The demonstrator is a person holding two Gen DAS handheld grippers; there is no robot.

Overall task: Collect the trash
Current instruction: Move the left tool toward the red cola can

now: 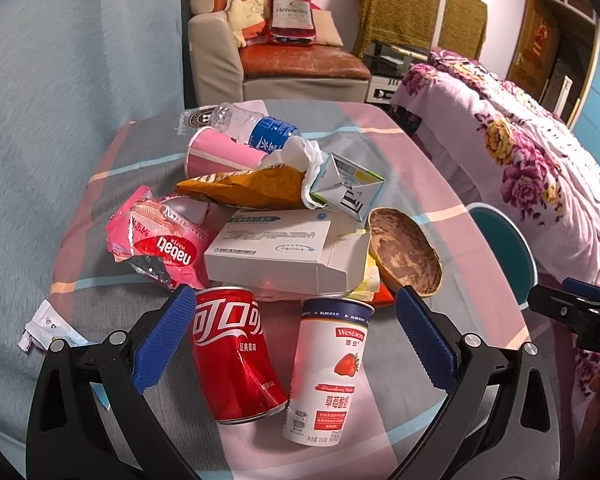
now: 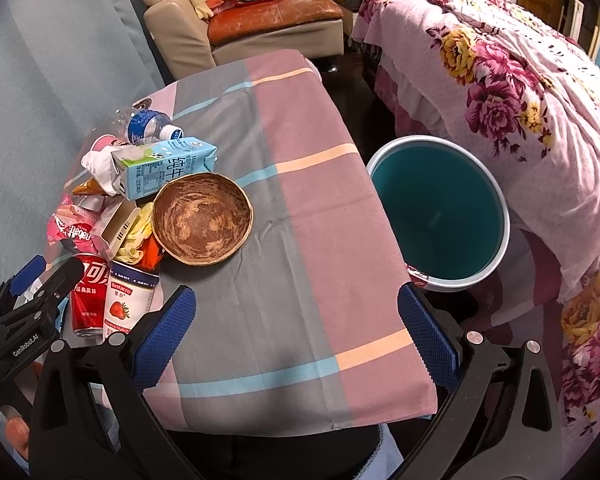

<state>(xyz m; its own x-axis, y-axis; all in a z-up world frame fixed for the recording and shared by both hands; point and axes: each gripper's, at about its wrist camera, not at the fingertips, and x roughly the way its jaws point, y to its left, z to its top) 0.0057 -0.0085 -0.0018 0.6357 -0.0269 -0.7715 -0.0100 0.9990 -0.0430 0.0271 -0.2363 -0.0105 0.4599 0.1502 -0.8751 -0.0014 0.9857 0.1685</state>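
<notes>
First pick pending: left gripper (image 1: 294,336), jaws wide, frames can (image 1: 232,354) and cup (image 1: 328,368); right gripper (image 2: 296,336) wide, empty; close on one, carry to bin (image 2: 440,212).

Trash pile (image 2: 140,208) on table (image 2: 300,280) left, bin (image 2: 440,216) right

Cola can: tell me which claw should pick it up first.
Left. The left claw is open, and the cola can stands right between its fingers. The right claw is also open but faces bare tablecloth, nearer the teal bin.
</notes>
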